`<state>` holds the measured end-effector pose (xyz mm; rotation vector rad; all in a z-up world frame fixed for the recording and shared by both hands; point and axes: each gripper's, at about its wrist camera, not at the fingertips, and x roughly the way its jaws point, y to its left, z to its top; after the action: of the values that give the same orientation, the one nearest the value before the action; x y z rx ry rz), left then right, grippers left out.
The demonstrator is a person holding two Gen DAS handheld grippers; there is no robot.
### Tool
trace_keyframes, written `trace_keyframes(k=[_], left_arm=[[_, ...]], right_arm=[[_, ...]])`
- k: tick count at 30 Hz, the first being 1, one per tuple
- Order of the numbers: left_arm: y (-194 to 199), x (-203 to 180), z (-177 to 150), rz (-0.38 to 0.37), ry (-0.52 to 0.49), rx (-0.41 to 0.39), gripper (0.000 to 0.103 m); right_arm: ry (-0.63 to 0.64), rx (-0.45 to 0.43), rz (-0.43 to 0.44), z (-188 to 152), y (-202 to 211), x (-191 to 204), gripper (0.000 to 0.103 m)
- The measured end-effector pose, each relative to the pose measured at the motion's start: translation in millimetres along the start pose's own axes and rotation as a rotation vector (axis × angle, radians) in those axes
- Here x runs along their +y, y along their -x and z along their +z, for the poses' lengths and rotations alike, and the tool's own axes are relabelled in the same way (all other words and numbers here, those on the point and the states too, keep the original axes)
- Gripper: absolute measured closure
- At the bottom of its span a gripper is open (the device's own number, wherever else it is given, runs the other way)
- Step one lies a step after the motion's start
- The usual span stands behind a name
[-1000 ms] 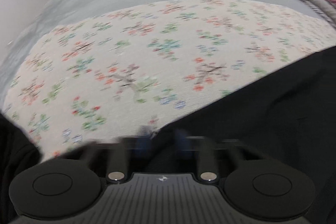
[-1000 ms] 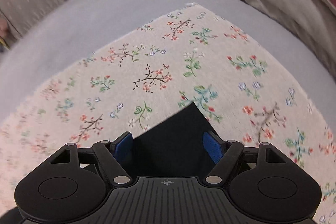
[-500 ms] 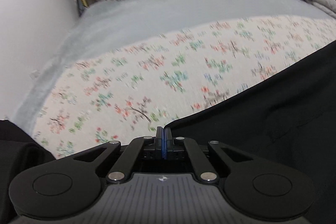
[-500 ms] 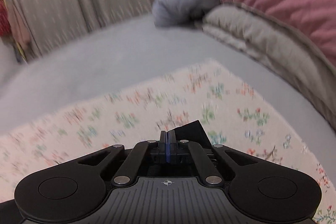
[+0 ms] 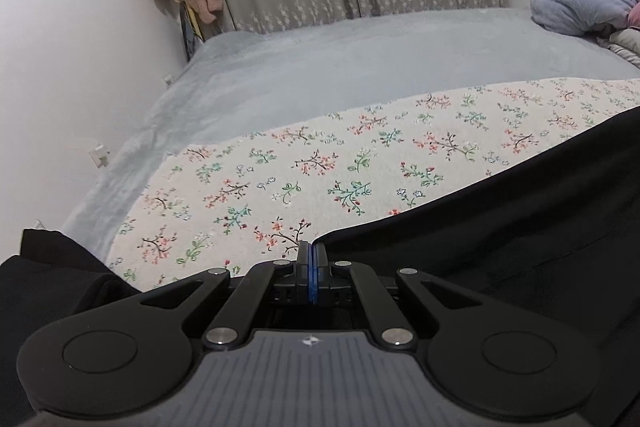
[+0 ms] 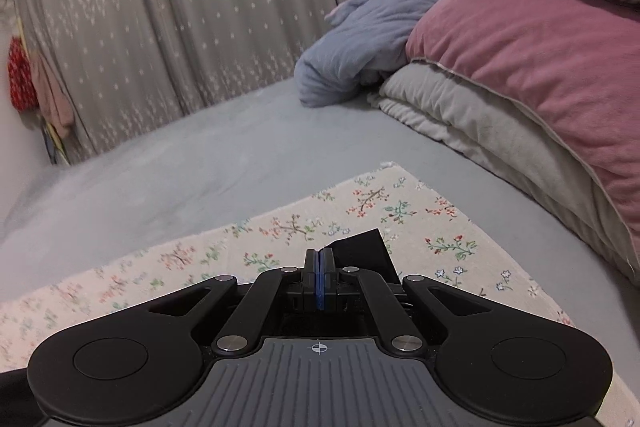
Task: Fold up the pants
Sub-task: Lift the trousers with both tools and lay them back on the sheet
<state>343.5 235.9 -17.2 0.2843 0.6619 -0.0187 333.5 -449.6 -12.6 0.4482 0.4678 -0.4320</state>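
The left gripper (image 5: 311, 261) and the right gripper (image 6: 319, 263) both have jaws clenched on an edge of the black cloth pants (image 5: 500, 235), which stretch sideways between them over the floral sheet (image 5: 304, 171) on the bed.
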Motion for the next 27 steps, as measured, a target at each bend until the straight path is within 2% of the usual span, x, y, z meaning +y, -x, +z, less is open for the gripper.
trace_keyframes(k=[5, 9, 14, 21, 27], left_arm=[[17, -4, -18, 0.007, 0.03, -0.012, 0.102], [26, -14, -25, 0.04, 0.025, -0.022, 0.102], [56, -11, -28, 0.047, 0.055, -0.071, 0.102], [115, -14, -64, 0.044, -0.029, -0.155, 0.101], [135, -19, -106, 0.032, -0.146, -0.156, 0.101]], right_arm=[[-0.117, 0.02, 0.008, -17, 23, -28, 0.103], [-0.137, 0.043, -0.013, -32, 37, -42, 0.103], [-0.187, 0.017, 0.006, -36, 68, -53, 0.103], [-0.311, -0.038, 0.061, -62, 141, -89, 0.103], [-0.346, -0.016, 0.037, -107, 193, -129, 0.103]])
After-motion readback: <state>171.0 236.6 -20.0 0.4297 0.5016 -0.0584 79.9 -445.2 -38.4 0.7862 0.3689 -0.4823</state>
